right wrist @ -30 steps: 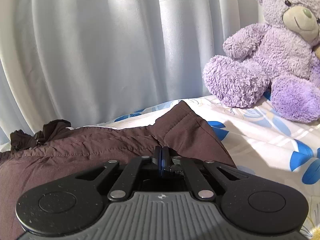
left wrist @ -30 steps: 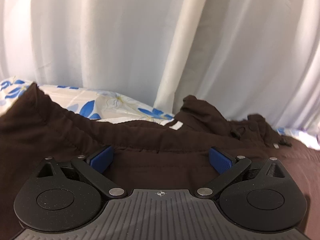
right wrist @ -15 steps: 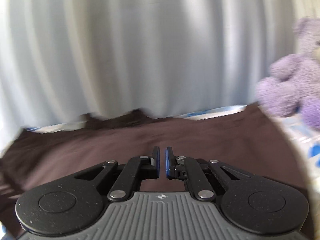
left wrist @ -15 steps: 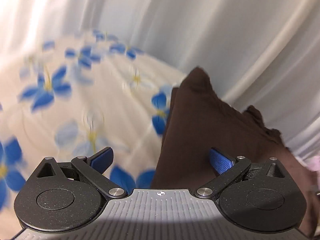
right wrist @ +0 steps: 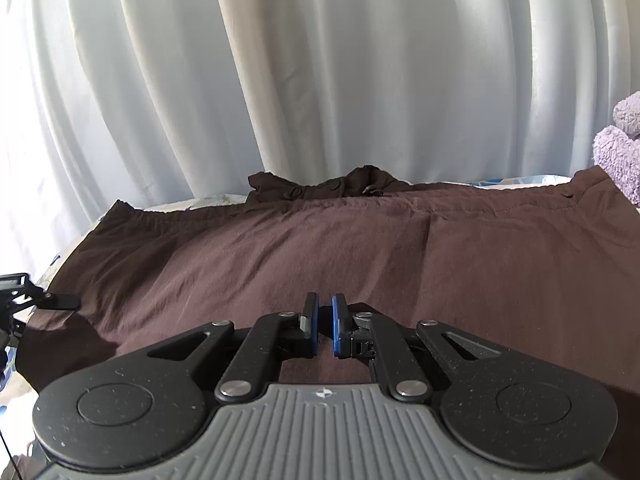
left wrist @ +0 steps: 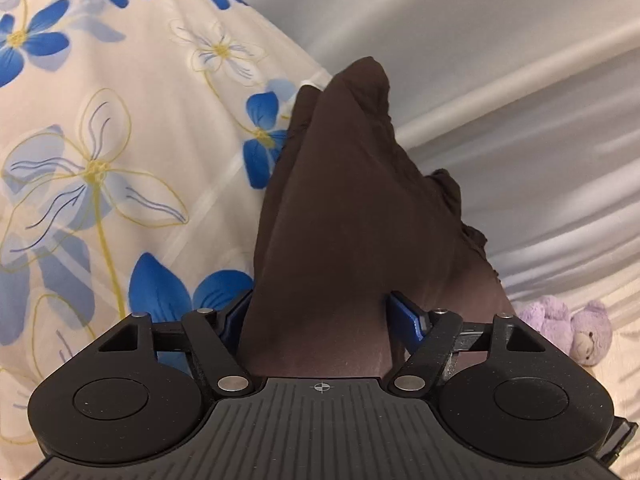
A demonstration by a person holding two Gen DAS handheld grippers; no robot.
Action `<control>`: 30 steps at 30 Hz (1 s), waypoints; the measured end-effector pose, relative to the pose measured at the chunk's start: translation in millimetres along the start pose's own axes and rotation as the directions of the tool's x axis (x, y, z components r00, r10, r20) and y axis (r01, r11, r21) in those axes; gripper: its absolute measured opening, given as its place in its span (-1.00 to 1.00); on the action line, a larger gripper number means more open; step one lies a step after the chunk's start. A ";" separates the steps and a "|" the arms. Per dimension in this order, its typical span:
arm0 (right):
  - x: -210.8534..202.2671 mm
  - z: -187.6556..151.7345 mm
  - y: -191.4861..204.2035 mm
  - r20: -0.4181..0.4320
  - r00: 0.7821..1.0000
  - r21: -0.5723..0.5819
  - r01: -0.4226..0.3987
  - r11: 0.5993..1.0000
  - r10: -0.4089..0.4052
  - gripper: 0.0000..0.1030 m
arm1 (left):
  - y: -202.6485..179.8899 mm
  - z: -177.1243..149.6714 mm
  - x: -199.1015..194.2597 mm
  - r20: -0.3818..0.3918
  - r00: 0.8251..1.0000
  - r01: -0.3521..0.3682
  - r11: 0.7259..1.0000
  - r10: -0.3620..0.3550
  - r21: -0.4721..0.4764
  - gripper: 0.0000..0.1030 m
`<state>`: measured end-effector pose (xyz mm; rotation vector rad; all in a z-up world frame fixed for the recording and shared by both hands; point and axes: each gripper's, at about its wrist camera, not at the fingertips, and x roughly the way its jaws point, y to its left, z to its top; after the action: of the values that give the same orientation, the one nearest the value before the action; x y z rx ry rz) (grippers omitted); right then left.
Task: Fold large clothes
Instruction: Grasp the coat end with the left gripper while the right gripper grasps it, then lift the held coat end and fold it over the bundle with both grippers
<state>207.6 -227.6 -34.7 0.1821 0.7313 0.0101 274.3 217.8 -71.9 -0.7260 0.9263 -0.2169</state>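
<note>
Your left gripper (left wrist: 320, 316) has its jaws wide apart with an edge of the garment (left wrist: 348, 208) between them; whether they pinch it, you cannot tell. Your right gripper (right wrist: 325, 326) hovers over the garment (right wrist: 360, 248), jaws nearly together, holding nothing. It is dark brown and wrinkled, spread on the floral sheet (left wrist: 120, 140), long axis running along the curtain (right wrist: 320, 72).

Garment (right wrist: 360, 248) spread across bed (left wrist: 120, 160), curtain (right wrist: 320, 80) behind it, teddy bear (right wrist: 620, 148) at its right end; garment edge between jaws of left gripper (left wrist: 320, 316), right gripper (right wrist: 325, 324) over garment's near part.
</note>
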 end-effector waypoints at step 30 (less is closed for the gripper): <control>32.2 -17.8 -65.8 -0.020 0.971 0.385 -0.212 0.898 0.238 -1.00 | -231.1 -51.7 75.1 -0.277 0.817 0.536 0.843 -0.506 0.040 -0.37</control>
<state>216.2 -287.1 -80.2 0.6419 0.7706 0.0960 308.2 -14.1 10.4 -0.8466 0.9314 -0.8675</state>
